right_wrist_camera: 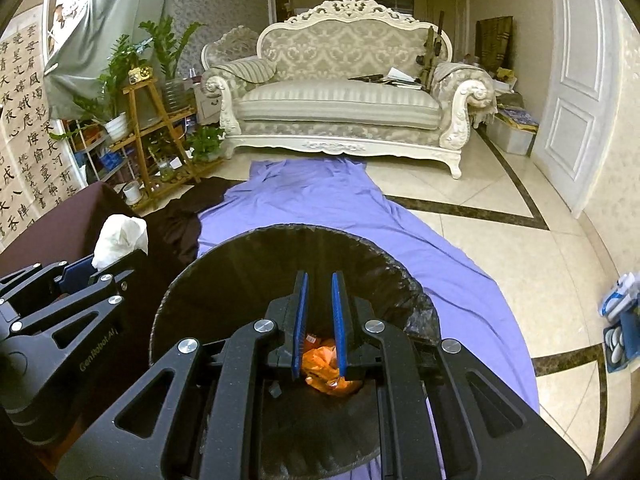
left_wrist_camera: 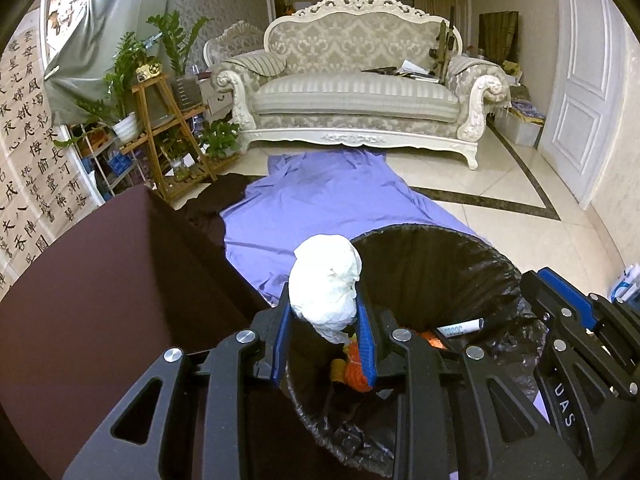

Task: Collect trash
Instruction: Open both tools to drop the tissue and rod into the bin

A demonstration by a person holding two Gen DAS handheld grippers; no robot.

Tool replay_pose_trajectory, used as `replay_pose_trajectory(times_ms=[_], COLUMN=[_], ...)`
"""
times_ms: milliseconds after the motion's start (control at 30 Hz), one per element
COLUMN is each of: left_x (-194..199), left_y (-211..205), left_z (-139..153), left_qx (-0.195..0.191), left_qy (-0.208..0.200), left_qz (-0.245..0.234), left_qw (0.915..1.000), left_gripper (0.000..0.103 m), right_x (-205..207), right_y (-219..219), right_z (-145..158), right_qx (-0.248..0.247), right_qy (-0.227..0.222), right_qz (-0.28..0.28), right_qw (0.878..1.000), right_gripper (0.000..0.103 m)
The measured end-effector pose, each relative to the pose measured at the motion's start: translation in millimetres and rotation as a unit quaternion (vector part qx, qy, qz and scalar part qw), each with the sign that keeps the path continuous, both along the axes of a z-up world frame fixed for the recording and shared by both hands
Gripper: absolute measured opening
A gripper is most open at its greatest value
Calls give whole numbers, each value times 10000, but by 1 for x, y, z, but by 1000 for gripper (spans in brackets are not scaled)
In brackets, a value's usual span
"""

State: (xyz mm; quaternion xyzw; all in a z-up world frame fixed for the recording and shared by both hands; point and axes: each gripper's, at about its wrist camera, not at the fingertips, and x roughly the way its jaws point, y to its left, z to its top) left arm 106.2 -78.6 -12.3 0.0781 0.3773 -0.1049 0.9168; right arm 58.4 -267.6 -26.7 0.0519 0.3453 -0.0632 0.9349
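My left gripper [left_wrist_camera: 325,300] is shut on a crumpled white tissue [left_wrist_camera: 326,280] and holds it over the near rim of a black-lined trash bin [left_wrist_camera: 500,268]. Inside the bin lie an orange wrapper [left_wrist_camera: 356,368] and a white marker [left_wrist_camera: 460,327]. My right gripper [right_wrist_camera: 319,292] hangs over the bin's mouth [right_wrist_camera: 208,280] with its jaws a little apart and nothing between them; orange trash [right_wrist_camera: 326,372] shows below. The left gripper with the tissue [right_wrist_camera: 120,240] also shows at the left of the right wrist view.
A dark brown table [left_wrist_camera: 100,300] stands left of the bin. A purple cloth [left_wrist_camera: 320,200] lies on the tiled floor under the bin. A cream sofa [left_wrist_camera: 360,92] stands at the back, a wooden plant stand [left_wrist_camera: 168,132] at the left, a white door [left_wrist_camera: 580,80] at the right.
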Motion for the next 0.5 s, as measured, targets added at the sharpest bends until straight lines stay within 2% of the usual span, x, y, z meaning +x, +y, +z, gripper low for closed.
replay_pose_trajectory(times_ms=[100, 200, 267, 433, 500], left_x=[3, 4, 4, 7, 7], left_y=[-1, -3, -5, -3, -2], left_z=[-3, -7, -9, -7, -6], left_qx=[3, 64, 108, 74, 79], left_qy=[78, 128, 143, 149, 125], left_qz=[-21, -93, -85, -47, -42], left_qw=[10000, 9999, 9998, 9999, 9999], left_gripper=[29, 38, 52, 65, 68], right_x=[3, 5, 4, 4, 4], right_y=[-2, -2, -2, -4, -6], right_z=[-1, -4, -6, -8, -8], right_qx=[29, 42, 28, 33, 27], right_qy=[20, 48, 63, 100, 98], right_qz=[-20, -29, -57, -135, -168], right_qw=[10000, 10000, 10000, 9999, 9998], right_gripper=[12, 18, 28, 30, 34])
